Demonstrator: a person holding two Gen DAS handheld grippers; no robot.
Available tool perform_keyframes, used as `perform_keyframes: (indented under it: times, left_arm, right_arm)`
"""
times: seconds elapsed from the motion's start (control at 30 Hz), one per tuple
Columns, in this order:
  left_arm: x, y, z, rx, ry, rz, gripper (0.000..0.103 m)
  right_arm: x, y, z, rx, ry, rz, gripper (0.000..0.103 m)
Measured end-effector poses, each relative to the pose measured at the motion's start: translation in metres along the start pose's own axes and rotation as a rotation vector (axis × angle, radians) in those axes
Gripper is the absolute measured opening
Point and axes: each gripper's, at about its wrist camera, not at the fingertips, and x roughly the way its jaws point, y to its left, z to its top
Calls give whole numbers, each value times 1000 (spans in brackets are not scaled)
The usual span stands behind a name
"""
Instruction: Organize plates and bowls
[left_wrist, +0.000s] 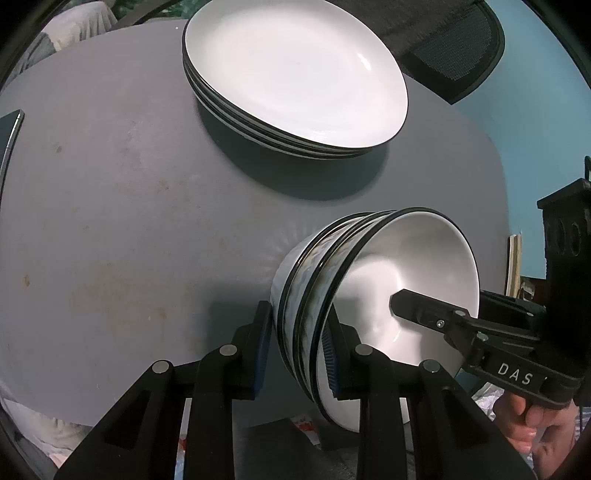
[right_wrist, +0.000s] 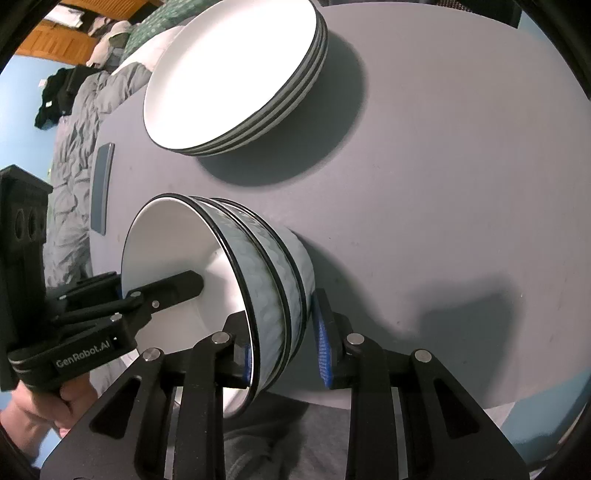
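Table (left_wrist: 110, 221) first: it is carrying everything, and the bowls are sitting at its near edge, so any slip here is happening right beside a drop. The plates (left_wrist: 295, 74) are standing in one stack farther back, well apart from the bowls, and I am not seeing any danger to them unless the load is swinging that way. The bowls (left_wrist: 424, 258) are nested in one stack near me, and I am not managing to tell whether the stack is resting on the table or already hanging from the grips. The left gripper (left_wrist: 299, 314) is clamping the stack's wall on one side, one finger inside the top bowl and one outside against the lowest; the right gripper (right_wrist: 279, 306) is doing the same on the opposite side. What I am worrying about is that both are pinching through several loose walls at once: if one hand is rising faster than the other, the stack is tipping and the inner bowls are sliding out. Glazed ware is giving the pads (left_wrist: 330, 354) little friction, so a light squeeze is risking a slip, while a hard one is risking chipping a rim.
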Motion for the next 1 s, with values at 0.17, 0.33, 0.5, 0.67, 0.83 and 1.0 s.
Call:
perform_keyframes:
  times: [0.17,0.33,0.5,0.67,0.83,1.0]
  left_arm:
    - [-5,0,0,-22,3,18,25]
    - [-15,-3,3,-24,1,24,25]
    - [-31,-8,9,-12,-8,31,25]
    - [-51,-8,21,-10,-29,23,25]
    - [-72,-9,38,6,-76,33,25]
    - [-87,-11,64,15,-111,46,25]
  right_arm:
    - [3,8,1,-3,16,-11,24]
    - [0,10,2,10,12,5,23]
    - [-12,17,9,15,2,6,22]
    - [-25,29,21,-6,-17,-1,21]
    - [-36,38,38,-20,-37,11,21]
    - [-43,46,63,-25,-59,16,21]
